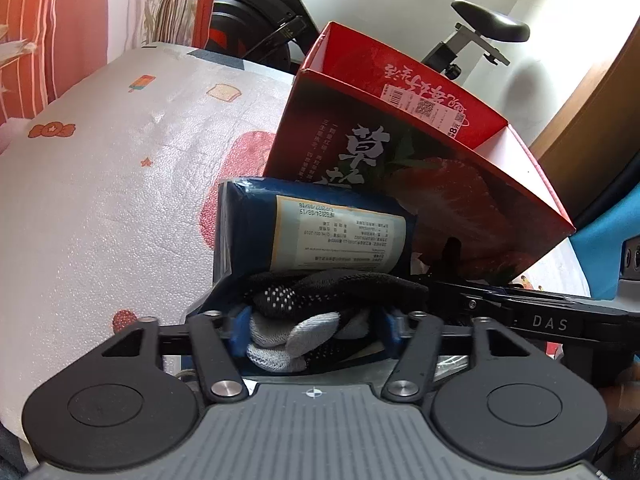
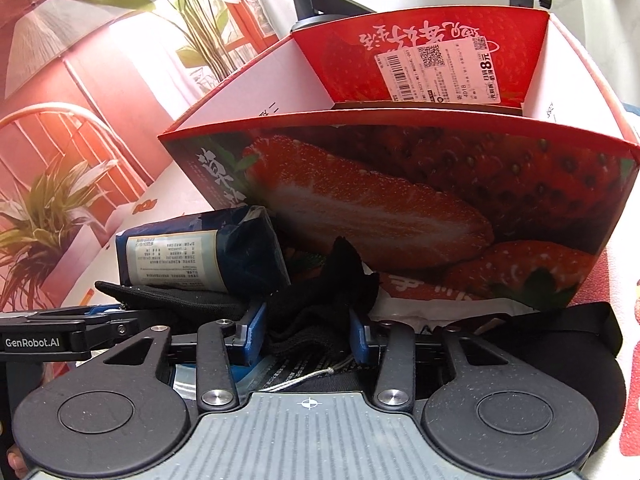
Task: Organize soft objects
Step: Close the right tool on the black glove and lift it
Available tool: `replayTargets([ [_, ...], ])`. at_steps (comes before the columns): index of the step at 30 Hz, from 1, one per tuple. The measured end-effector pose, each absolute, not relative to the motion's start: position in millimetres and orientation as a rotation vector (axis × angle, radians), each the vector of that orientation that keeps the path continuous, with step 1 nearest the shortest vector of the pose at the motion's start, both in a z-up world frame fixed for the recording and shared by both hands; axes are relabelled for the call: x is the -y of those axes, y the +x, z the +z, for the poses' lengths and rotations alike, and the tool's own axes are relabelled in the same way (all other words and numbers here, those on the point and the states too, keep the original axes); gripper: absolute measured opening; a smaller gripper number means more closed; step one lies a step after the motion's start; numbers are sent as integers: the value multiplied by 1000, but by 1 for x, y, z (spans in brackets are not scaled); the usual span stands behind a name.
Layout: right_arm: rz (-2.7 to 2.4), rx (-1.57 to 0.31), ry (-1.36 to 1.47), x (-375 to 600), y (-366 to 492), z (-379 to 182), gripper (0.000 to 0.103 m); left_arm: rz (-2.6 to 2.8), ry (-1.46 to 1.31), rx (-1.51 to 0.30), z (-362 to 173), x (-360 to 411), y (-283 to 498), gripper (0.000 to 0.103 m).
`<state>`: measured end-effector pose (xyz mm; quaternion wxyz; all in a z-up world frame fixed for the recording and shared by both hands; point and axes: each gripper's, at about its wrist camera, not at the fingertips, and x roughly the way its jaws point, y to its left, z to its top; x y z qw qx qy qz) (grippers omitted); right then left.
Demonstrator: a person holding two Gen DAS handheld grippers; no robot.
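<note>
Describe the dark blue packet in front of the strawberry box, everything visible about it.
The dark blue packet is a soft, crinkly plastic pack with a cream label of small print running along its side. It lies on its side on the patterned tabletop, its far end against the red strawberry box. Black and grey knitted fabric is bunched against its near edge. It looks sealed and full.

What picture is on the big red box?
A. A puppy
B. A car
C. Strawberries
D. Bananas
C. The side of the red box shows a large cut strawberry with whole ones beside it.
</note>
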<state>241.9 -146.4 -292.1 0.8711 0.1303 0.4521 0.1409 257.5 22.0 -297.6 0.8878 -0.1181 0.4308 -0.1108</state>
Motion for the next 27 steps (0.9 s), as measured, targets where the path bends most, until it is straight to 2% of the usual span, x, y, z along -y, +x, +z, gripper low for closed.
replayTargets([
  [2,298,-946,275,146,242,-291,29,-249,-219,-881,-294,-21,256,28],
  [3,302,-945,275,145,241,-291,28,-259,-217,-879,-293,-20,255,23],
  [4,304,-945,273,144,241,-290,22,-269,-220,-879,-293,-20,255,18],
  [5,308,-944,268,143,240,-289,15,-271,-220,-877,-293,-21,254,18],
  [10,308,-921,261,141,235,-284,13,-280,-231,-859,-289,-24,251,14],
  [27,296,-779,250,138,205,-230,13,-337,-154,-707,-239,-18,234,13],
])
